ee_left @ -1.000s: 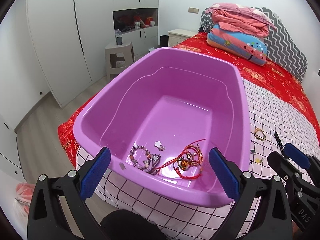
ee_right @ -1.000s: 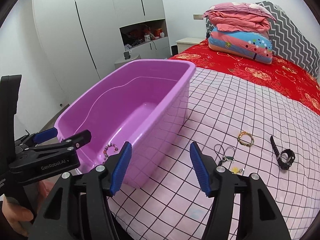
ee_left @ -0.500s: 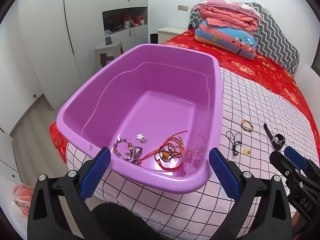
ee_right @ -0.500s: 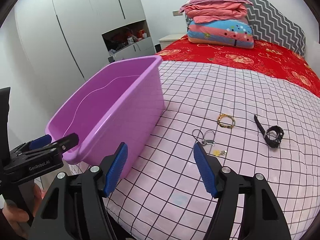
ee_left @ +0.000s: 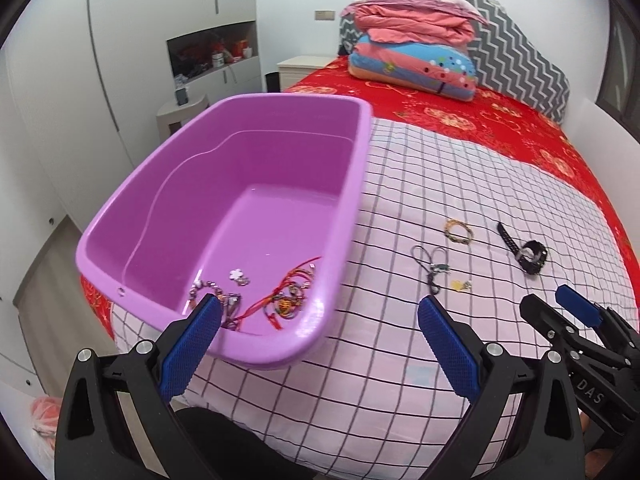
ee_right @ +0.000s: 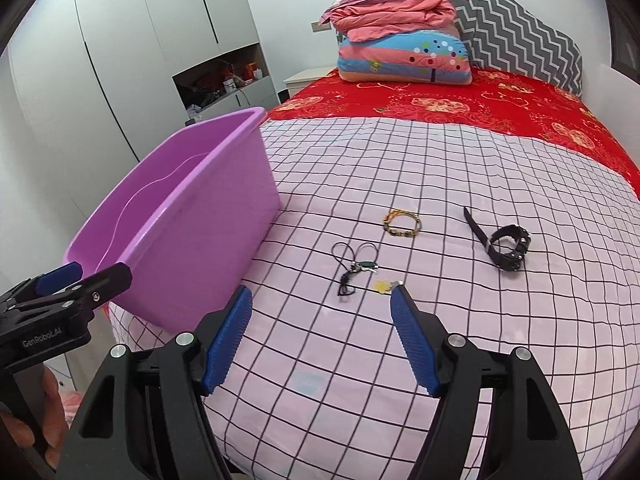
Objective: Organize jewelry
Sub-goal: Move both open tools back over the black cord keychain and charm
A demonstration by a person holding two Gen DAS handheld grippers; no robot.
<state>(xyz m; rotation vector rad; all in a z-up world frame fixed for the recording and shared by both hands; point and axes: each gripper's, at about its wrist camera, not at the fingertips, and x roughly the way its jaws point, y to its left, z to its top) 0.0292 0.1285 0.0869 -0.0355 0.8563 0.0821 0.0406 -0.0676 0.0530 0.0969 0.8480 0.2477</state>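
Purple plastic forms the tub [ee_left: 248, 184] at the left of the bed [ee_right: 460, 160], and inside it a tangle of red cord bracelets [ee_left: 290, 300] and a beaded piece [ee_left: 208, 288] already lie on the floor of the tub. Four pieces remain out on the checked bedcover: a black cord with a small charm [ee_right: 354, 266], a tiny yellow charm [ee_right: 382, 286] just beside it, a braided gold bracelet [ee_right: 402, 222] further back, and a black watch [ee_right: 506, 246] off to the right, well apart from the tub.

The right gripper [ee_right: 322, 332] hangs above the bedcover with its jaws spread and nothing between them; they have just been opening wider. The left gripper [ee_left: 316, 336] is also released and empty, hovering by the tub's near right corner.

The step in hand looks like the approach to the next loose piece, most likely the yellow charm or the cord, since both lie nearest the right fingertips. To do it well, the jaws should come down straddling one piece only, low enough to catch the thin cord against the soft cover without pinching fabric. The cord is limp and will dangle, so closing on the charm end should give a firmer hold for carrying it over the tub's rim.
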